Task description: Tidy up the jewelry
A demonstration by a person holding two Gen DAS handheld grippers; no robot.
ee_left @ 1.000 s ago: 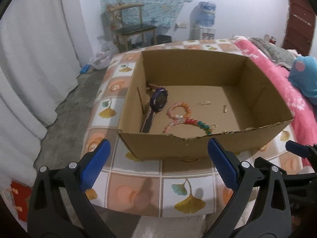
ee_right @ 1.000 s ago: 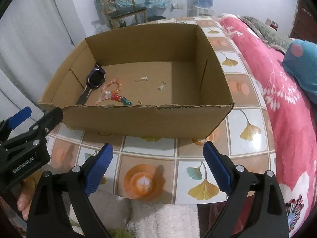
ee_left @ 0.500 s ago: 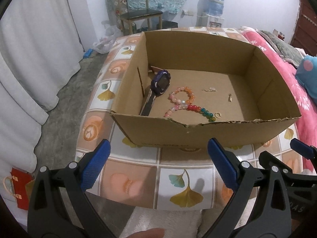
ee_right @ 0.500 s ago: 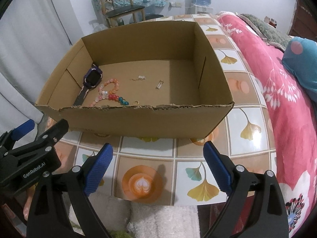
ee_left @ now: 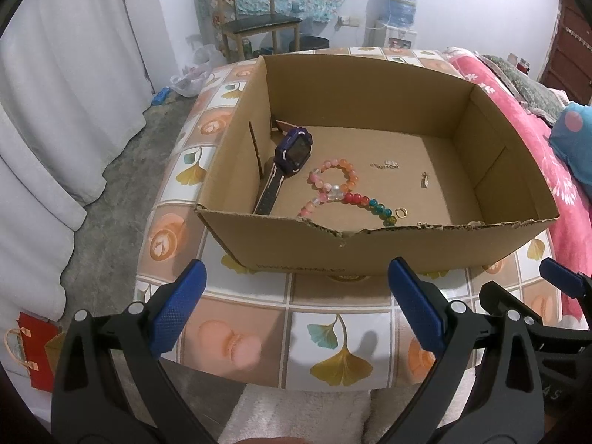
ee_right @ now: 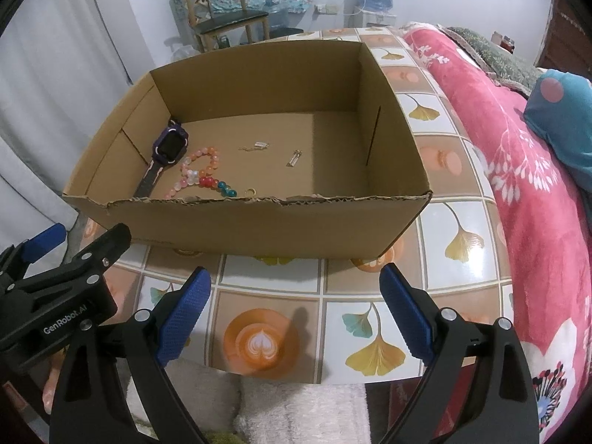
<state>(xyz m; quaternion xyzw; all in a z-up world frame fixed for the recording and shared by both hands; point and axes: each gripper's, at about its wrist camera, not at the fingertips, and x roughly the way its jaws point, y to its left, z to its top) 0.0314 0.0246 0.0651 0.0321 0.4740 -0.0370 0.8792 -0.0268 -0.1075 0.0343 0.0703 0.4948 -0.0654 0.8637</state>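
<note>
An open cardboard box (ee_left: 370, 255) (ee_right: 281, 222) stands on a tiled table. Inside lie a purple watch (ee_left: 292, 148) (ee_right: 170, 146), a pink bead bracelet (ee_left: 335, 177) (ee_right: 201, 162), a strand of red and teal beads (ee_left: 370, 203) (ee_right: 216, 185), a gold ring (ee_left: 400, 212) (ee_right: 251, 192) and two small metal charms (ee_left: 425, 179) (ee_right: 294, 158). My left gripper (ee_left: 296, 307) hangs open in front of the box's near wall. Beside it my right gripper (ee_right: 296, 309) is open too, holding nothing.
The table (ee_left: 333, 325) has tiles printed with leaves and coffee cups. A pink floral blanket (ee_right: 525, 192) covers a bed on the right. White curtains (ee_left: 55, 92) hang at the left. A wooden chair (ee_left: 255, 18) and a water dispenser (ee_left: 399, 11) stand at the far wall.
Both grippers have risen and tilted, so more of the box floor shows. The jewelry has not moved. Both stay open.
</note>
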